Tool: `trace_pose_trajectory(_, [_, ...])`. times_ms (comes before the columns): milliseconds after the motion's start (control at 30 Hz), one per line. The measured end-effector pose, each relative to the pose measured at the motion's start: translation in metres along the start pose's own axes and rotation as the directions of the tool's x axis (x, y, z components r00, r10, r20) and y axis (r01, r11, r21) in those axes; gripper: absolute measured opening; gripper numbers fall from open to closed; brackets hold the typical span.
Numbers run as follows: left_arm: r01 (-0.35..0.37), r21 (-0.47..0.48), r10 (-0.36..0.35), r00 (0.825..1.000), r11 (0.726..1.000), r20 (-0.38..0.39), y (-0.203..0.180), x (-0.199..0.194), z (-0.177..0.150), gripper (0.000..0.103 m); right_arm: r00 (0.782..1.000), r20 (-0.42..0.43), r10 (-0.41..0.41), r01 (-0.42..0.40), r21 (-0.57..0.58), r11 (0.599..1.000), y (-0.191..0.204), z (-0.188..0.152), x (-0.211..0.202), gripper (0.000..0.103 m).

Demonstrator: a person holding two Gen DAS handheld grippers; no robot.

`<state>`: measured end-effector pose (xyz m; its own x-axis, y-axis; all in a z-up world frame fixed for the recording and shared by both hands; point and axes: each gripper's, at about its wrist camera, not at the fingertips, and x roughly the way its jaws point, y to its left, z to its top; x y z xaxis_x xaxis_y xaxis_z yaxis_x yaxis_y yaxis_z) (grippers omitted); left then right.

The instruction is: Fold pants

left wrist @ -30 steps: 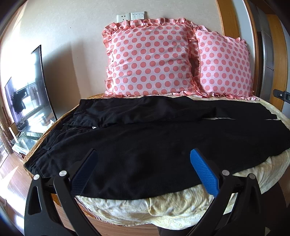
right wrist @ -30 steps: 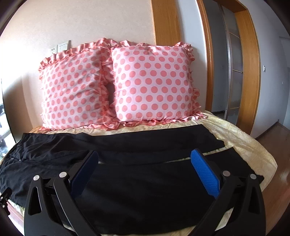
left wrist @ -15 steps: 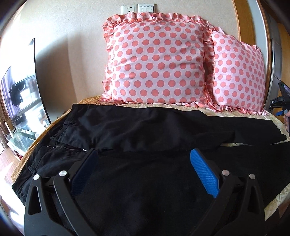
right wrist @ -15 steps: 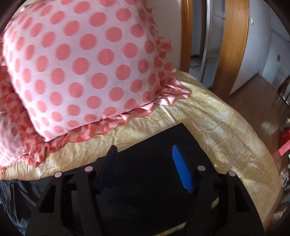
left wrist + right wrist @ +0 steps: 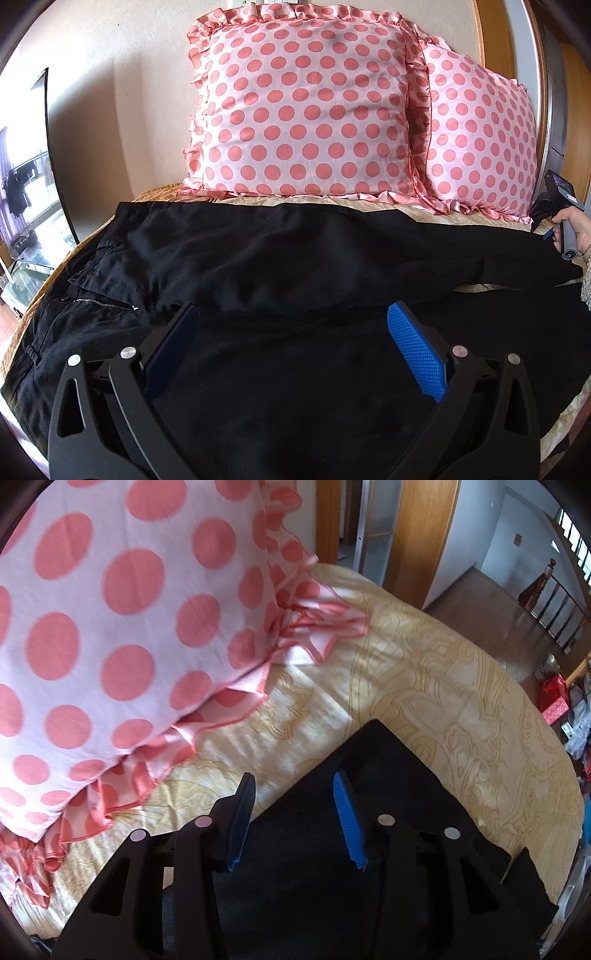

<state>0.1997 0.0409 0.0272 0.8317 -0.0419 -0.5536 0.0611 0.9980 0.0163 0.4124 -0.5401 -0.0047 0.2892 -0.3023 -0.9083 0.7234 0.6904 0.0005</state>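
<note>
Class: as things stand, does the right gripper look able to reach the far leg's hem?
Probably yes. The right gripper hangs right over the hem of the pants, jaws just closing, nothing pinched yet. The pillow sits aside, clear.

Blk pants (image 5: 295, 258) across bed, L gripper (image 5: 291, 321) wide

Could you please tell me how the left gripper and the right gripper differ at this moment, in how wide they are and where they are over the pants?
The left gripper is wide open; the right gripper is much narrower, its jaws having just been closing, with black cloth between them but not visibly pinched. The left gripper is over the broad middle of the black pants; the right gripper is at the leg end near the polka-dot pillow. Both have blue pads.
</note>
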Motion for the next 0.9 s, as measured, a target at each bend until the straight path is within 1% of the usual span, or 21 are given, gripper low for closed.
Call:
trace_pose_trajectory(67, [0.004, -0.002, -0.004, 1.0, 1.0, -0.004, 0.001, 0.001, -0.001, 0.101, 0.999, 0.035, 0.003, -0.003, -0.012, 1.0, -0.001, 0.0, 0.0, 0.026])
trace_pose_trajectory(100, [0.006, -0.002, -0.006, 1.0, 1.0, -0.003, 0.002, 0.001, -0.002, 0.101, 0.999, 0.042, 0.019, -0.019, -0.015, 1.0, -0.003, -0.001, 0.001, 0.015])
trace_pose_trajectory(133, [0.005, -0.002, -0.005, 1.0, 1.0, -0.001, 0.003, 0.001, -0.002, 0.101, 0.998, 0.049, 0.036, -0.036, -0.008, 0.999, -0.007, -0.002, 0.001, 0.008])
trace_pose_trajectory(200, [0.004, -0.004, -0.004, 1.0, 1.0, -0.001, 0.004, 0.001, -0.002, 0.101, 0.994, 0.059, 0.09, -0.091, 0.019, 0.996, -0.018, -0.004, 0.0, 0.004])
trace_pose_trajectory(300, [0.018, -0.024, -0.019, 1.0, 1.0, -0.006, 0.008, 0.0, -0.004, 0.101, 0.981, 0.069, 0.18, -0.185, 0.064, 0.981, -0.037, -0.004, -0.001, 0.002])
trace_pose_trajectory(367, [0.026, -0.033, -0.026, 1.0, 0.999, -0.002, 0.009, -0.002, -0.004, 0.101, 0.972, 0.086, 0.22, -0.226, 0.077, 0.971, -0.044, -0.007, -0.005, 0.002])
trace_pose_trajectory(500, [0.021, -0.03, -0.02, 1.0, 0.999, 0.021, 0.011, -0.009, -0.005, 0.101, 0.939, 0.121, 0.322, -0.335, 0.111, 0.936, -0.066, -0.016, -0.024, 0.002])
trace_pose_trajectory(567, [0.01, -0.03, -0.009, 0.999, 0.999, 0.033, 0.012, -0.013, -0.005, 0.101, 0.923, 0.142, 0.357, -0.373, 0.111, 0.921, -0.078, -0.024, -0.036, 0.002])
trace_pose_trajectory(667, [0.008, -0.043, -0.006, 0.999, 0.999, 0.038, 0.015, -0.018, -0.004, 0.101, 0.894, 0.174, 0.413, -0.434, 0.103, 0.895, -0.097, -0.039, -0.051, 0.002])
trace_pose_trajectory(800, [0.004, -0.066, -0.001, 0.999, 0.998, 0.046, 0.021, -0.025, -0.002, 0.101, 0.851, 0.215, 0.479, -0.507, 0.097, 0.856, -0.128, -0.072, -0.078, 0.002])
trace_pose_trajectory(833, [-0.003, -0.068, 0.006, 0.999, 0.998, 0.047, 0.022, -0.026, -0.001, 0.101, 0.845, 0.223, 0.486, -0.516, 0.095, 0.852, -0.134, -0.078, -0.08, 0.002])
trace_pose_trajectory(900, [-0.005, -0.074, 0.009, 0.999, 0.997, 0.052, 0.023, -0.03, -0.001, 0.101, 0.83, 0.244, 0.501, -0.533, 0.086, 0.842, -0.151, -0.101, -0.092, 0.002])
